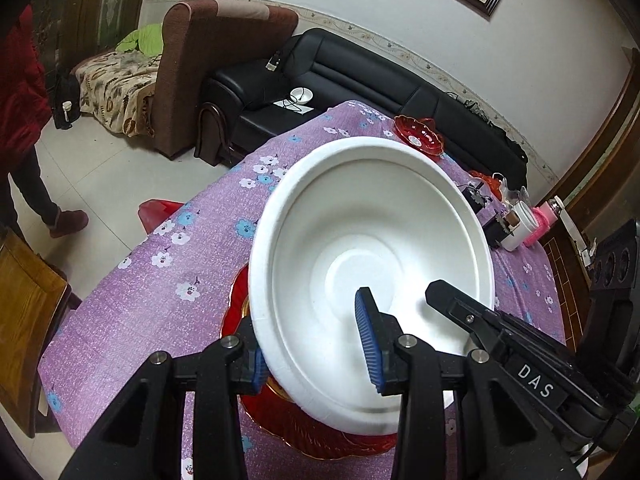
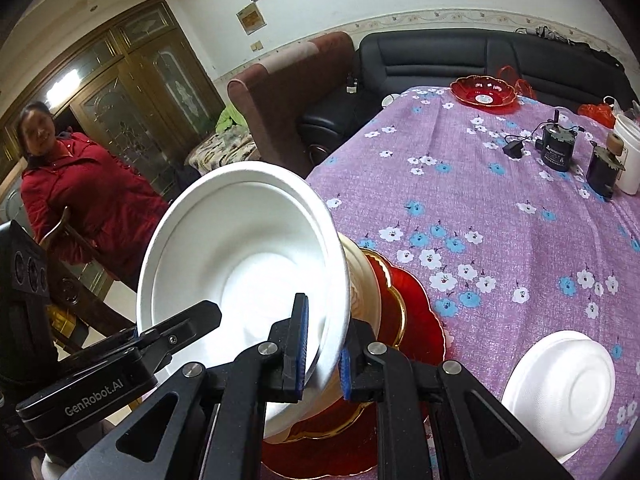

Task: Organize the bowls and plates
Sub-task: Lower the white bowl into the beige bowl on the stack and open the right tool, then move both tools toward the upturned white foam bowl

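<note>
A large white foam bowl (image 1: 372,264) is held tilted above a red plate with gold trim (image 1: 320,428) on the purple flowered tablecloth (image 1: 160,264). My left gripper (image 1: 316,356) is shut on the bowl's near rim, one finger inside and one outside. My right gripper (image 2: 322,364) is shut on the opposite rim of the same bowl (image 2: 240,272), above the red plate (image 2: 416,320). A second white foam bowl (image 2: 560,388) lies upside down on the cloth at the right. A red scalloped dish (image 2: 482,94) sits at the table's far end, also in the left wrist view (image 1: 418,136).
Small black motors (image 2: 556,148) with cables and a white cup (image 2: 628,152) stand at the far right of the table. A black sofa (image 1: 340,76) and brown armchair (image 1: 208,72) lie beyond the table. A person in a red coat (image 2: 80,200) stands at the left beside a wooden chair.
</note>
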{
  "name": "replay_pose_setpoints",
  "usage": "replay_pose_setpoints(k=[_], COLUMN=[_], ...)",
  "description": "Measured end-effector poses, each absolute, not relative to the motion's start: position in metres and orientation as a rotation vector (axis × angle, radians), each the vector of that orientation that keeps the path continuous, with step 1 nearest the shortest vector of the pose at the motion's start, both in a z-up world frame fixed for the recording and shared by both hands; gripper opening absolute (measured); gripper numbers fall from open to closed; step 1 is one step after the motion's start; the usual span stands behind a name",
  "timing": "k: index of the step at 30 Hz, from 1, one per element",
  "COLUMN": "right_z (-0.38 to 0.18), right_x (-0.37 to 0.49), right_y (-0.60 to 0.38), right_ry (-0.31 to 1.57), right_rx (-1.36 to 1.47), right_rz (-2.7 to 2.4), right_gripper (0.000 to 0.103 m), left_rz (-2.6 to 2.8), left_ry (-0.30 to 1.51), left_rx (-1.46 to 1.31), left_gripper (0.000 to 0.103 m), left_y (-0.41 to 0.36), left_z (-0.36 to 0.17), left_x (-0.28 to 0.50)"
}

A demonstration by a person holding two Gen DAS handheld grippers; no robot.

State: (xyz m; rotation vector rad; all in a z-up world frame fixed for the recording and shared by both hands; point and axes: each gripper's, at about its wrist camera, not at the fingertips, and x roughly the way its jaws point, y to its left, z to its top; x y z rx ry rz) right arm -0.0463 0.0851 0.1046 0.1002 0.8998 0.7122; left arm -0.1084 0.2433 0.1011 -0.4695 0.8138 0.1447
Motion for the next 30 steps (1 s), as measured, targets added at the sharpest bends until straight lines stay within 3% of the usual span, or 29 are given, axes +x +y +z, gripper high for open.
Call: replay_pose_setpoints(k=[5,9,13,26,30], right_z=[0.104,0.105,0.112,0.124,0.128], right_x=[-0.045,-0.045,-0.05,-0.054,-0.059], right_y=[0.087,0.085,0.083,0.063,0.058], right_ry=[0.902,0.888,0.819,0.777,0.765], right_rx=[0.087,0.12,0.111,0.199,0.217], right_rz=[0.7,0.718,0.686,0.68,0.681], right_gripper=[0.019,0.045,0.061,0.065,0.067], left_rz=[0.155,0.158,0.225,0.389,0.407], left_ry=[0.817,0.796,0.733,0.547,0.514], left_rx=[-0.476,-0.466,-0.428,-0.234,-0.203], left_gripper=[0.044,0.052,0.069,0.088,0.089], left_y=[0.244,0.242,0.242,0.223,0.217], left_z=[0.098,0.102,0.111,0.145,0.152], left_x=[-0.108,-0.11,-0.12,-0.149,-0.156])
